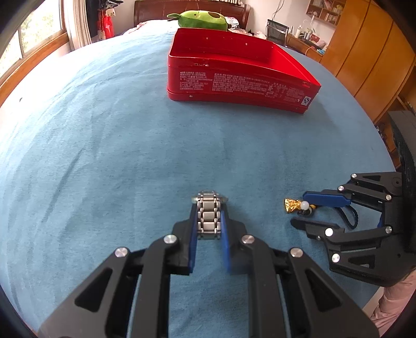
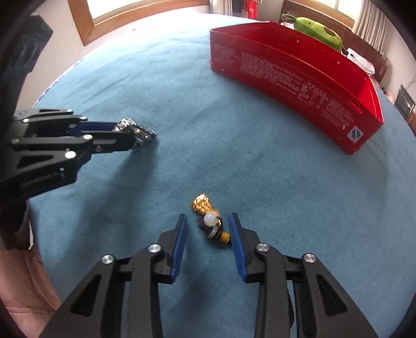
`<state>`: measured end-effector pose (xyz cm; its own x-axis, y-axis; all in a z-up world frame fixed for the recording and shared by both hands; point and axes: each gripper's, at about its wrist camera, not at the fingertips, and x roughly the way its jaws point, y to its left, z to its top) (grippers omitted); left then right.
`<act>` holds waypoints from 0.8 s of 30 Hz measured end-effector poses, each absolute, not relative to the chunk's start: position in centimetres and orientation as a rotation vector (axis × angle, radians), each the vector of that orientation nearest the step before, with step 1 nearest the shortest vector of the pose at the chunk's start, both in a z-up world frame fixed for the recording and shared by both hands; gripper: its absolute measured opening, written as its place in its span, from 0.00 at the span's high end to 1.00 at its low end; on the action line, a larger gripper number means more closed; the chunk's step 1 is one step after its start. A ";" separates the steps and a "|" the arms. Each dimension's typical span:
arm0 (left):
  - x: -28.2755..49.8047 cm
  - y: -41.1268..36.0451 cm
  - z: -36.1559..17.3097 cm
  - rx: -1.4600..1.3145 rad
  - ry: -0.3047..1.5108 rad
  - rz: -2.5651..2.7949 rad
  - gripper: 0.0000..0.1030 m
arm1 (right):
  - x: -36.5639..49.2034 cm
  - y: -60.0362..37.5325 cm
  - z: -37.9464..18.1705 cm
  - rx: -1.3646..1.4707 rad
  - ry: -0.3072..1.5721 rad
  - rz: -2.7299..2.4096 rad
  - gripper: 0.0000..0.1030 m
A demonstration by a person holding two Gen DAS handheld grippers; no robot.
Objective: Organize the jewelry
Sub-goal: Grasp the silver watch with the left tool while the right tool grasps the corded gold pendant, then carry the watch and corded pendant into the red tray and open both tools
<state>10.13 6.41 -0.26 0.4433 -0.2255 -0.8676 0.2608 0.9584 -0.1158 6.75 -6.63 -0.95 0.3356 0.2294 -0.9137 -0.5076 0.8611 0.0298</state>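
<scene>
On the blue bedspread [image 1: 104,145] the left gripper [image 1: 208,208] is clenched on a silver link bracelet [image 1: 208,215], its blue pads pressing the band on both sides; from the right wrist view the bracelet [image 2: 137,132] sticks out past the fingertips, low over the cloth, though whether it touches cannot be told. Just right of it, the right gripper [image 2: 208,228] points down at a gold brooch [image 2: 208,215] with a white pearl and a small yellow spring; the brooch lies on the cloth between the blue pads, which stand apart from it on both sides, so nothing is grasped there. Farther back sits an open red tin [image 1: 241,85], well apart from both pieces; behind it lies a green plush [image 1: 200,18].
</scene>
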 end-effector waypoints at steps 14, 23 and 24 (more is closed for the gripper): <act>11.8 5.7 -2.0 0.011 1.108 -0.347 0.84 | 8.9 -11.8 -1.0 0.029 1.147 0.418 0.85; 11.9 6.7 -1.4 -0.070 1.107 -0.406 0.86 | 9.3 -14.1 0.3 0.150 1.104 0.426 0.85; 11.9 6.8 -1.0 -0.073 1.100 -0.405 0.86 | 9.2 -14.3 0.7 0.157 1.093 0.425 0.85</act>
